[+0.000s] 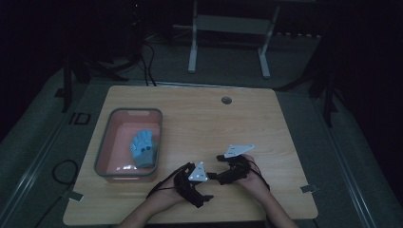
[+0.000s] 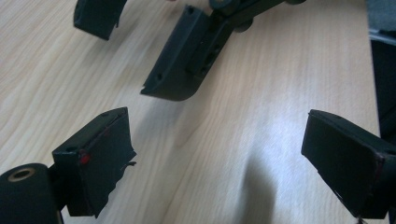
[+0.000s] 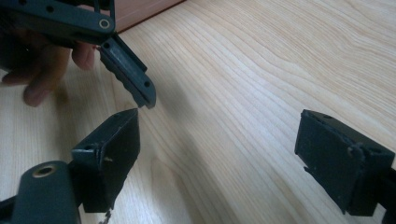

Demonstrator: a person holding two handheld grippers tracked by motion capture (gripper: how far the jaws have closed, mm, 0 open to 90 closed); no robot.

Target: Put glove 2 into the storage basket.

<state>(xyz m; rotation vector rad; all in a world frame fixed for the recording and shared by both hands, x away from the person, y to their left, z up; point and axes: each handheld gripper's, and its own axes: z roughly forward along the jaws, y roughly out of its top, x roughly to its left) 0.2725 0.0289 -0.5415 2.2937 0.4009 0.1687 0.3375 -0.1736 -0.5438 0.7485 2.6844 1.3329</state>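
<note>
Where the camera looks down, high view: a grey-rimmed pink bin (image 1: 128, 143) sits on the wooden table's (image 1: 199, 118) left half, holding a blue glove (image 1: 143, 148), fingers pointing away from the person.
High view, grippers: left gripper (image 1: 202, 190) and right gripper (image 1: 219, 167) rest near the front edge, tips close together.
Left gripper view: jaws spread wide over bare wood; the right gripper's jaws (image 2: 180, 56) are opposite.
Right gripper view: jaws wide apart, nothing between; the left gripper's jaw (image 3: 126, 70) and fingers (image 3: 42, 74) are nearby.

Pale, smooth wood-grain table (image 1: 199, 123); matt black plastic tongs (image 2: 224, 154); soft blue cloth glove (image 1: 143, 148) in plastic bin (image 1: 105, 137).
</note>
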